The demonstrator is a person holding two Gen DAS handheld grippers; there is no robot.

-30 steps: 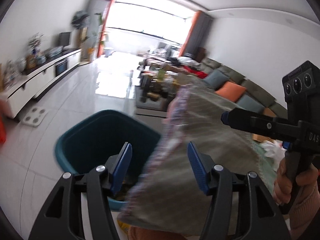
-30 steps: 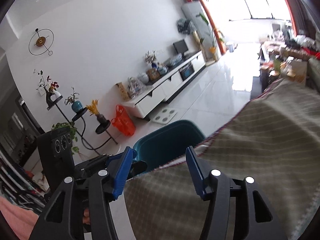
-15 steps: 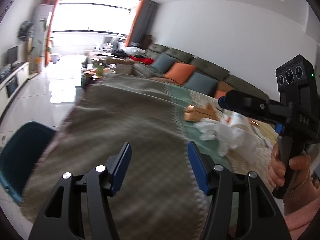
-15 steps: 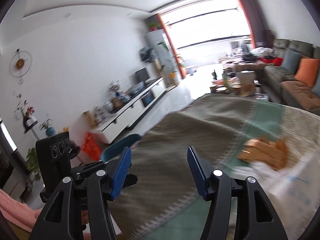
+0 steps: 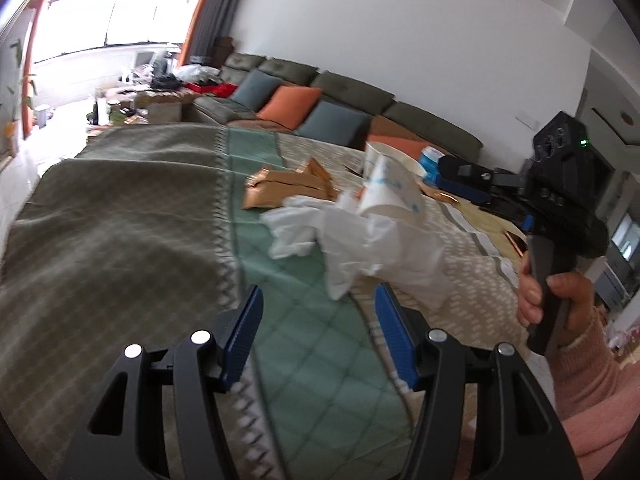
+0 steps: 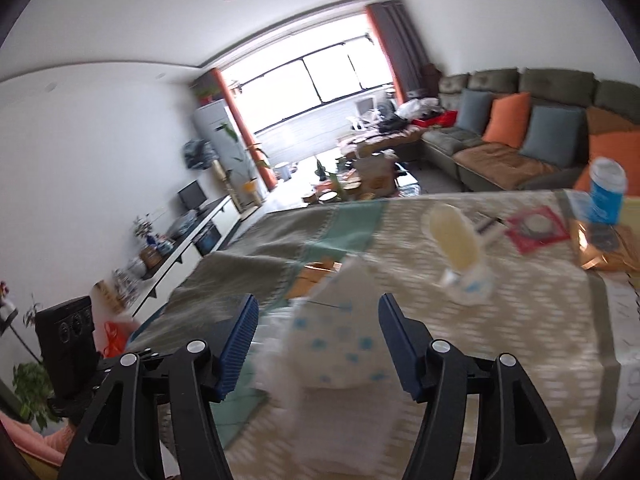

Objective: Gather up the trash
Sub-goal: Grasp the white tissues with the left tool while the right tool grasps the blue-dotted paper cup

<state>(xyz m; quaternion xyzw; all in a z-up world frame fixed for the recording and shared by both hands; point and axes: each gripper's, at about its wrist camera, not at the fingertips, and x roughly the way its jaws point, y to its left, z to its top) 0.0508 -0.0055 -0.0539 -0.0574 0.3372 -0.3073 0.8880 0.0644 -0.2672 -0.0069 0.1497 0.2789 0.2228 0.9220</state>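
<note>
Trash lies on a table covered by a patterned cloth (image 5: 120, 248). In the left wrist view there is crumpled white tissue (image 5: 360, 240), a tipped white paper cup with blue dots (image 5: 388, 196) and a copper-coloured wrapper (image 5: 288, 188). My left gripper (image 5: 318, 332) is open and empty, just short of the tissue. My right gripper (image 6: 316, 344) is open, with the white blue-dotted paper (image 6: 340, 344) lying between and beyond its fingers, blurred. A tipped cup (image 6: 460, 256) lies farther back. The right gripper's body (image 5: 560, 184) shows at the right.
A blue-and-white tub (image 6: 608, 192), a red packet (image 6: 536, 228) and another copper wrapper (image 6: 608, 252) lie at the table's far right. A sofa with cushions (image 5: 320, 100) stands behind. An orange bag (image 6: 114, 340) sits on the floor at left.
Both grippers have swung from the teal bin at the table's left end to the right, over the table and toward the trash. Both stay open and empty.
</note>
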